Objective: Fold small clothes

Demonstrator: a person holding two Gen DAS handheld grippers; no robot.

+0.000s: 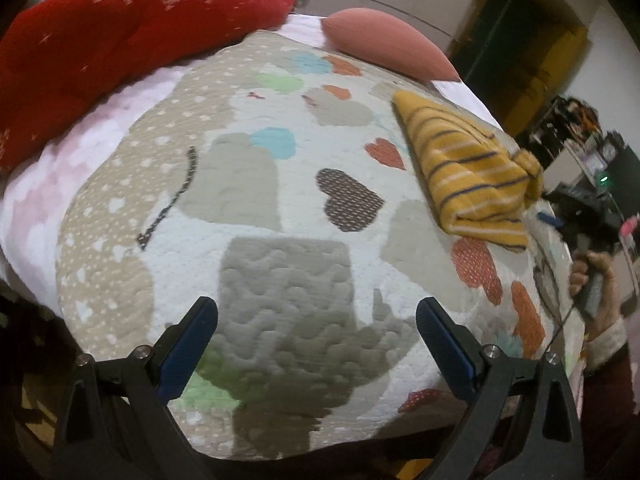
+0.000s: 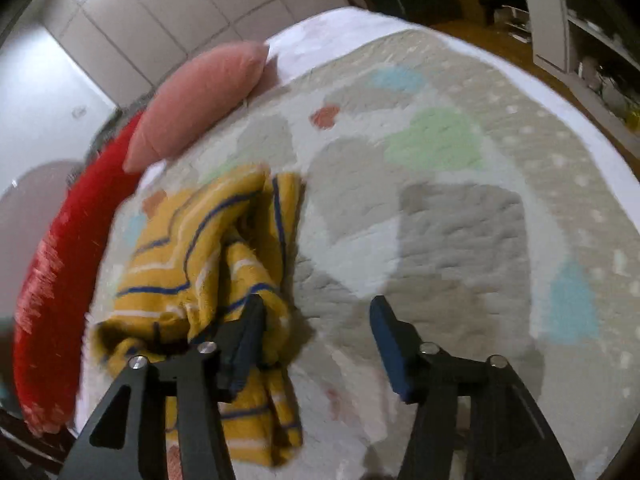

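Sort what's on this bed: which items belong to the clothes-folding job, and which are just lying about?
Job:
- yellow striped garment, bunched on the quilt
- left gripper, open, over bare quilt
- right gripper, open, beside the garment

Lying about:
- patterned quilt, the work surface
- red blanket
- pink pillow

no readable text, labels, brands or numbers in either view. quilt (image 1: 248, 184) has only heart and blob patterns, no lettering. yellow striped garment (image 1: 468, 172) shows stripes only, no tag visible. red blanket (image 1: 120, 32) has pale markings too blurred to read. shelf clutter (image 1: 580, 140) at the far right is too small and blurred to make out.
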